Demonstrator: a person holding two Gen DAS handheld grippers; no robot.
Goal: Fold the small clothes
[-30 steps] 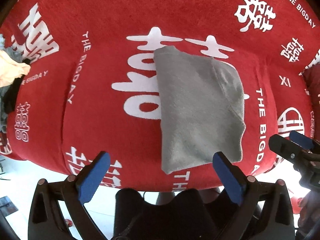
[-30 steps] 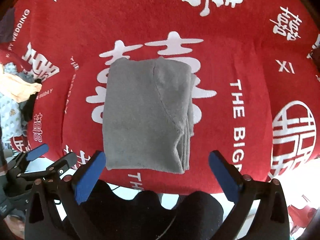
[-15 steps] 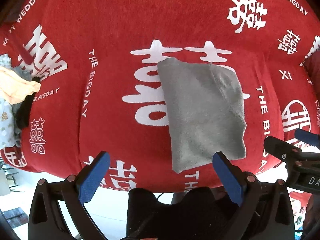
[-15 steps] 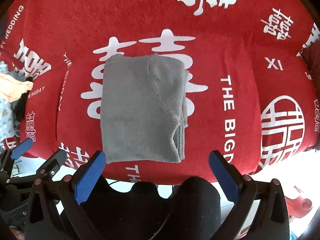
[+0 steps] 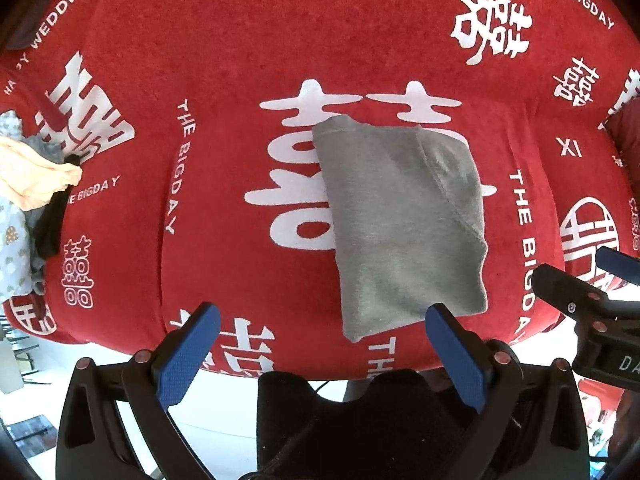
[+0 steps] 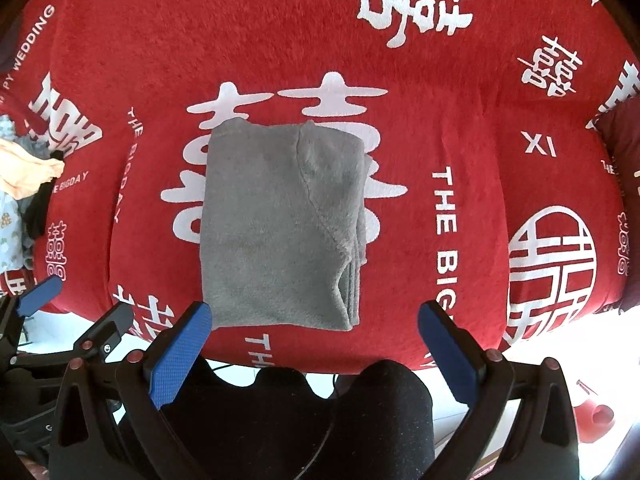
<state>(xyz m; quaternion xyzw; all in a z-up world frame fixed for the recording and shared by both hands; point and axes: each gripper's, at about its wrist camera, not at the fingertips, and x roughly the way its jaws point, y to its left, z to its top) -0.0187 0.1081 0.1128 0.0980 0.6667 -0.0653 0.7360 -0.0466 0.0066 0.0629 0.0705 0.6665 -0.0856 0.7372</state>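
Observation:
A grey garment (image 5: 404,220) lies folded into a rectangle on the red cloth-covered surface (image 5: 280,40); it also shows in the right wrist view (image 6: 276,224). Its layered edges face right. My left gripper (image 5: 322,354) is open and empty, held near the front edge, with the garment just beyond its right finger. My right gripper (image 6: 316,350) is open and empty, in front of the garment's near edge. The right gripper also shows at the right edge of the left wrist view (image 5: 588,300). The left gripper shows at the left edge of the right wrist view (image 6: 60,320).
A pile of other small clothes, yellow, black and patterned, lies at the far left (image 5: 32,192), also seen in the right wrist view (image 6: 24,184). The red cloth (image 6: 480,80) carries white printed characters. White floor (image 5: 120,356) shows below the front edge.
Both grippers have drawn back a little from the garment. The garment lies as before. Both grippers stay open.

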